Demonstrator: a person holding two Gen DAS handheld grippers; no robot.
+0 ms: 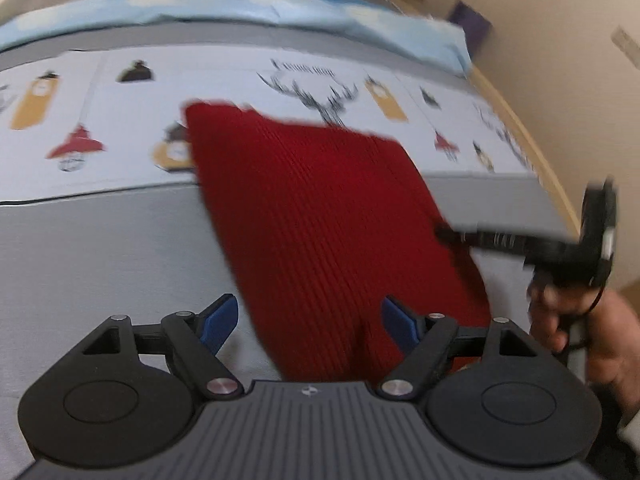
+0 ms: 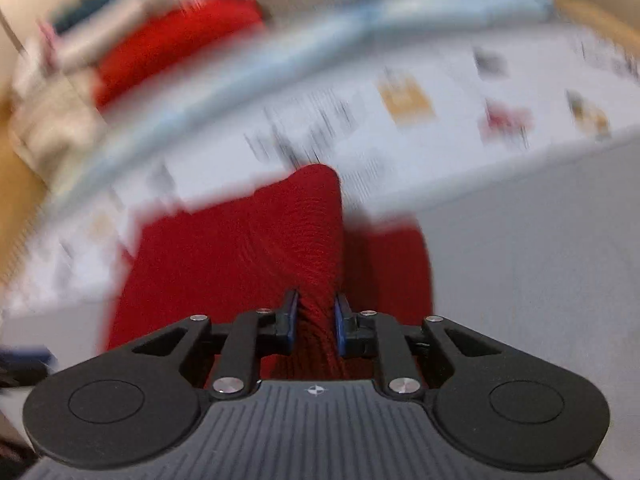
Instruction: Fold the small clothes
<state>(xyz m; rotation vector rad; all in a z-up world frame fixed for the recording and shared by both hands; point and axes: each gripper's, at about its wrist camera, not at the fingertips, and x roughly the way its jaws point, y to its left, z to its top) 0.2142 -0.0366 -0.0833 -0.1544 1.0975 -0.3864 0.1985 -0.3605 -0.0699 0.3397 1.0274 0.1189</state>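
The right gripper (image 2: pixel 314 316) has its fingers pinched on a raised fold of the red knit garment (image 1: pixel 320 208) — likely to carry it over; the left gripper (image 1: pixel 308 322) hangs spread wide above its near edge, mid-bed (image 1: pixel 100 240).

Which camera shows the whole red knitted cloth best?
The left wrist view: the red cloth lies spread out there. The right wrist view shows only a bunched fold of it, pinched in the right gripper.
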